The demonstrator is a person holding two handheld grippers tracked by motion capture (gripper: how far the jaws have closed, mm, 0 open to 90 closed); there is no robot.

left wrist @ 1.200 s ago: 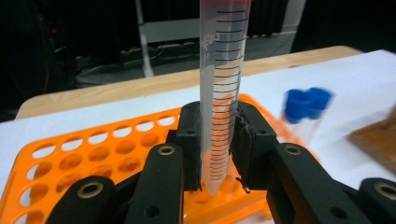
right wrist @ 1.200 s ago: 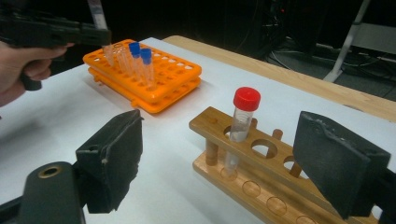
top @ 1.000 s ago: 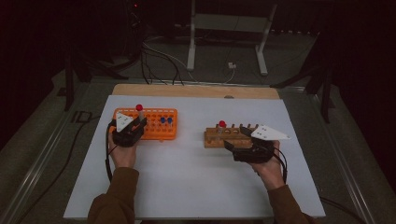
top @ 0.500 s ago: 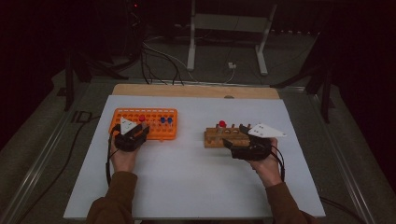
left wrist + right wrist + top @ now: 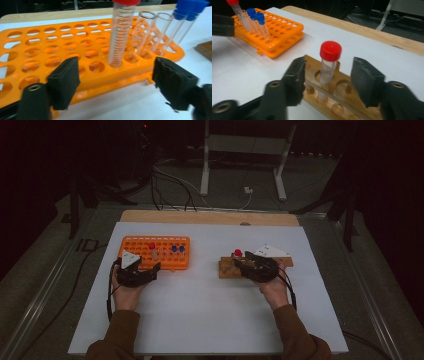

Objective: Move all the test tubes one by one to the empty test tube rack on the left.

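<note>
Red-capped tube [image 5: 329, 65] stands upright in wooden rack [image 5: 342, 100], between your R gripper [image 5: 327, 82] pads, not touched; jaws just been closing, gap both sides. Second red-capped tube [image 5: 121, 32] sits in orange rack [image 5: 37, 50], just ahead of your L gripper [image 5: 115, 80]; jaws just been opening, released, nothing gripped. Two blue-capped tubes [image 5: 186, 17] further right of L claw, same rack. White table [image 5: 210, 305] under both.

Red-capped tube [image 5: 328, 62] upright in wooden rack [image 5: 342, 100]
</note>
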